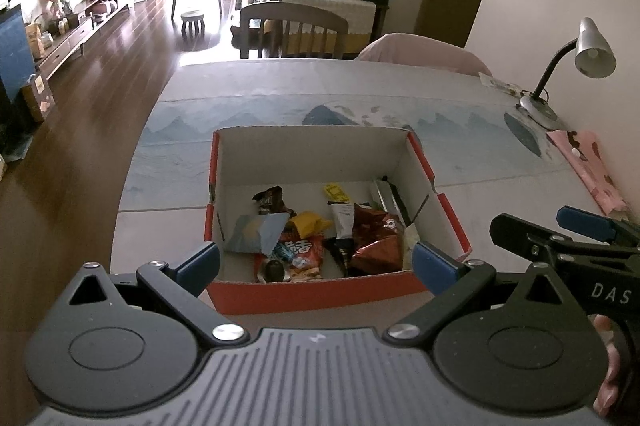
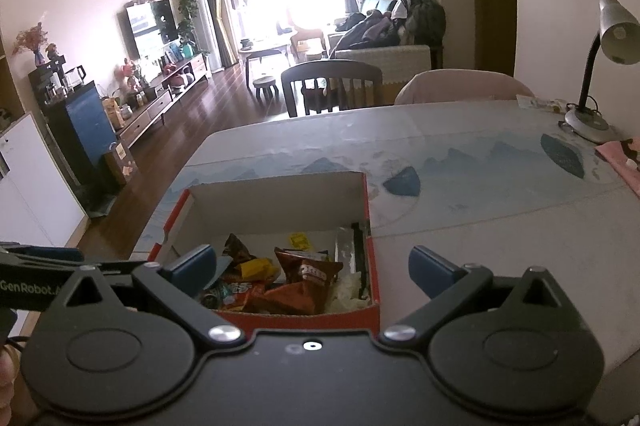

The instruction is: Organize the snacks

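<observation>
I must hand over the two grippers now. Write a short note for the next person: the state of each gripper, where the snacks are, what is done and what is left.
Left gripper: jaws open, empty, hovering at the near edge of the box.
Right gripper: jaws open, empty, also at the near edge, beside the left one.
Snacks: all those visible lie inside the box, among them a dark red bag, a yellow packet and a light blue packet.
Done: snacks gathered in the box.
Left: no loose snack shows on the table; only a pink cloth and a lamp at the right. Check outside the views.
</observation>
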### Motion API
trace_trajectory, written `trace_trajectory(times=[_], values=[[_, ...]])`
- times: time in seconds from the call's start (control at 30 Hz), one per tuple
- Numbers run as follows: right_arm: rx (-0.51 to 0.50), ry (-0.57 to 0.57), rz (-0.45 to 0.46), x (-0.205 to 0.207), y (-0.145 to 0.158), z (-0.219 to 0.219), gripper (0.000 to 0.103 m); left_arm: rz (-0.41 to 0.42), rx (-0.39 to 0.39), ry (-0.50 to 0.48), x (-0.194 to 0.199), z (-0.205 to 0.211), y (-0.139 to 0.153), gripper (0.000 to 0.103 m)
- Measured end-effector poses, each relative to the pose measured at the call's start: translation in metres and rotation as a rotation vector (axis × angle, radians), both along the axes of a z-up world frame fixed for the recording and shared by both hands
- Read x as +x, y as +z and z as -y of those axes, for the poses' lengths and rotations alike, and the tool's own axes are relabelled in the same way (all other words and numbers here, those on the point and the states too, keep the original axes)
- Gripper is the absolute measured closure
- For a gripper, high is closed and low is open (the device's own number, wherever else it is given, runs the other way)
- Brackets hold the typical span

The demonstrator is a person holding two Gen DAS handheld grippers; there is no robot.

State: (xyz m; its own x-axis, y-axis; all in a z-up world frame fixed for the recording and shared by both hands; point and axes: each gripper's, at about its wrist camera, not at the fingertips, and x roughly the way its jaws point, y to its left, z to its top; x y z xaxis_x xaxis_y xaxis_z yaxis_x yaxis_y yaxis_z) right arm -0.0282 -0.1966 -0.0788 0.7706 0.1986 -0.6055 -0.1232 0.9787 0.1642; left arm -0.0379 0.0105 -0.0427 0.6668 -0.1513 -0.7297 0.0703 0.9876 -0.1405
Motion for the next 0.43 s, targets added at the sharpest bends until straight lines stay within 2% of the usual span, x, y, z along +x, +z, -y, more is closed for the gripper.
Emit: trace_trajectory(times=[0.43], values=[[-0.001,-0.033,0.009,-0.0049,0.0003,-0.0008,0.000,0.010,0.007,-0.027,0.0031,0.0064,0.0009,0.000]])
